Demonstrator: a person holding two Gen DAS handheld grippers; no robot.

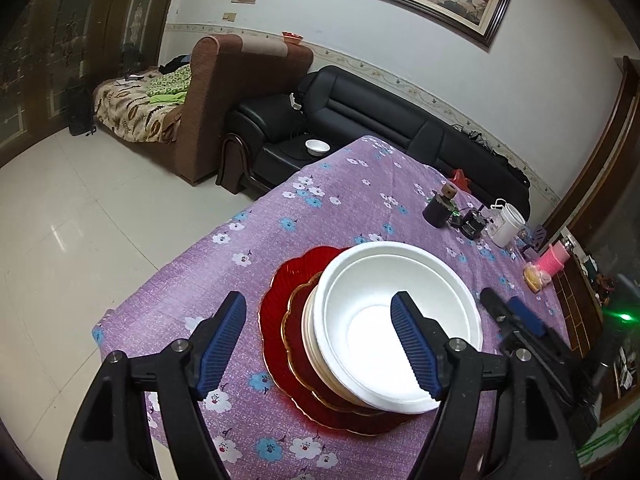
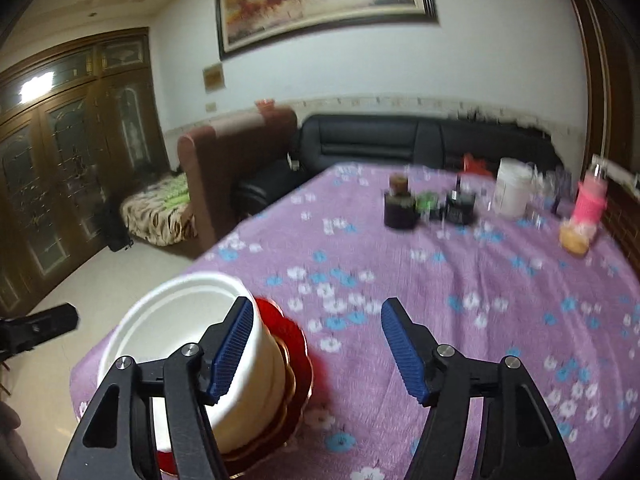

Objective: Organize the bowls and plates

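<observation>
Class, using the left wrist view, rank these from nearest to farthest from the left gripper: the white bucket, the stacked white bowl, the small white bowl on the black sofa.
1. stacked white bowl, directly under the left gripper
2. white bucket, far right on the table
3. small white bowl, beyond the table on the black sofa

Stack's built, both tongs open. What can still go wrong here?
1. The white bowls sit off-centre on the red plates, toward one side; a nudge might tip or slide them.
2. The left tongs straddle the bowl rim, so pulling back carelessly could catch it.
3. The stack stands near the table corner; a push could send it off.
</observation>
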